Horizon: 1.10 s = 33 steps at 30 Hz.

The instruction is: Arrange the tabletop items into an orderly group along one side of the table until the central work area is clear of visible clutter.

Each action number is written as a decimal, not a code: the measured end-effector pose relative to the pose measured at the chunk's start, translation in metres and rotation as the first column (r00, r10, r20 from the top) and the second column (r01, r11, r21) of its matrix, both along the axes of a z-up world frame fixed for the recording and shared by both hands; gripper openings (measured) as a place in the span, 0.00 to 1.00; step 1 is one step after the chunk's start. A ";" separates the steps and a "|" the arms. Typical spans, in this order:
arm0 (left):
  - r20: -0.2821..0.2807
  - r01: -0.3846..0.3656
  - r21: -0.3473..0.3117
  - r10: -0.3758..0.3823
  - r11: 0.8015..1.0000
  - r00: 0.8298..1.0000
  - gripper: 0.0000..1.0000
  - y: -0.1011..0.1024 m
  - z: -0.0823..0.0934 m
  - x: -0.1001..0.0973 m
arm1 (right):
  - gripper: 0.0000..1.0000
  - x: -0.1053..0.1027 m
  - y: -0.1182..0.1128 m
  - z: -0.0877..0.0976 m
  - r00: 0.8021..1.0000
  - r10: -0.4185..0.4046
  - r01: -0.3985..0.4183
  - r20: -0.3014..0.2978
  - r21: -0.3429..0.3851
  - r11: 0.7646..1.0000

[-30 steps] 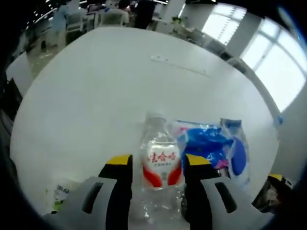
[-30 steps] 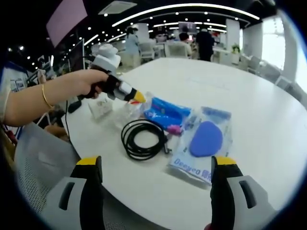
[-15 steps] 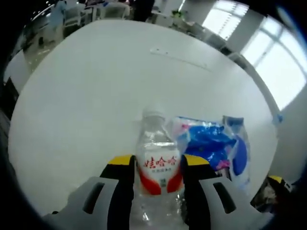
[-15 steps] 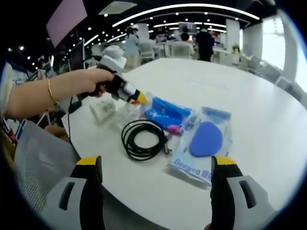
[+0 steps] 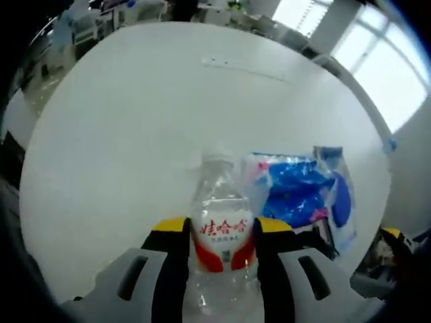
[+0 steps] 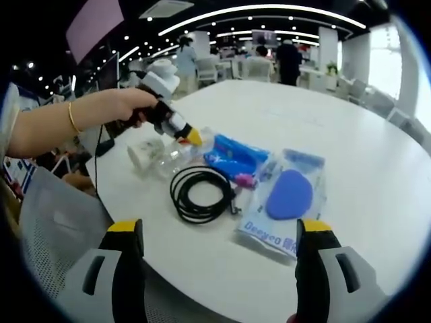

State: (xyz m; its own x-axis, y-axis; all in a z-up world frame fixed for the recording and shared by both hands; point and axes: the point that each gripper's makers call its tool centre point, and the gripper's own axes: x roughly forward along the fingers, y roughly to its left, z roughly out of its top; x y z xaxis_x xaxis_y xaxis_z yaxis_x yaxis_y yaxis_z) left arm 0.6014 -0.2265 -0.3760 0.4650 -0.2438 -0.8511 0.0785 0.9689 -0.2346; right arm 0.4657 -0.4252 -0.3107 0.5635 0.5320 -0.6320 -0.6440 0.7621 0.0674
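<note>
Left gripper (image 5: 220,235) has its two yellow-tipped jaws pressed against the sides of a clear water bottle (image 5: 221,225) with a red and white label, the cap pointing away over the white table (image 5: 135,121). Just to the right of the bottle lies a blue packet (image 5: 296,192), and beyond that a clear bag holding a blue pad (image 5: 340,202).

Right gripper (image 6: 219,252) stands wide apart with nothing between its jaws, low over the near edge of the table. Ahead of it lies a coiled black cable (image 6: 200,194), with the bag with the blue pad to its right and the blue packet behind. A small pink item (image 6: 244,180) sits just beside the cable. From this side the person's hand (image 6: 124,108), wearing a gold bangle, grips the left gripper's handle, and the bottle looks tilted. Near it sits a small clear box (image 6: 143,153). Far behind, people stand among desks under ceiling lights.
</note>
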 end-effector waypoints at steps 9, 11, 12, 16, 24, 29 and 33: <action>-0.033 0.052 0.085 -0.049 0.995 0.998 0.38 -0.005 -0.006 0.002 | 0.93 -0.001 0.000 -0.001 1.000 0.003 -0.003 -0.002 -0.002 1.000; -0.046 0.062 0.112 -0.057 0.992 0.997 0.39 -0.003 -0.010 0.002 | 0.93 -0.001 0.000 -0.001 1.000 0.003 -0.003 -0.002 -0.002 1.000; -0.050 0.061 0.112 -0.056 0.992 0.997 0.39 -0.004 -0.011 0.002 | 0.93 -0.001 0.000 -0.001 1.000 0.004 -0.004 -0.001 -0.002 1.000; -0.071 0.059 0.112 -0.051 0.992 0.996 0.40 -0.002 -0.017 0.001 | 0.92 -0.002 0.000 -0.002 1.000 0.008 -0.008 -0.006 -0.007 1.000; -0.058 0.049 0.105 -0.043 0.993 0.997 0.38 -0.001 -0.015 0.001 | 0.92 -0.002 0.001 -0.003 1.000 0.011 -0.011 -0.009 -0.007 1.000; -0.038 0.072 0.093 -0.069 0.993 0.997 0.38 -0.002 -0.014 -0.005 | 0.92 -0.003 0.001 -0.003 1.000 0.014 -0.014 -0.011 -0.009 1.000; -0.012 0.055 0.092 -0.054 0.994 0.998 0.38 0.003 -0.013 -0.009 | 0.92 -0.004 0.003 -0.003 1.000 0.021 -0.021 -0.011 -0.008 1.000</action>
State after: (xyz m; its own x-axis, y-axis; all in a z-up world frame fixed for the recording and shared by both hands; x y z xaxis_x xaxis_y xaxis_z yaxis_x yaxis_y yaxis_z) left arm 0.5923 -0.2233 -0.3889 0.4448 -0.1887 -0.8755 0.1301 0.9808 -0.1452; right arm 0.4618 -0.4225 -0.3135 0.5453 0.5384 -0.6425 -0.6593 0.7488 0.0680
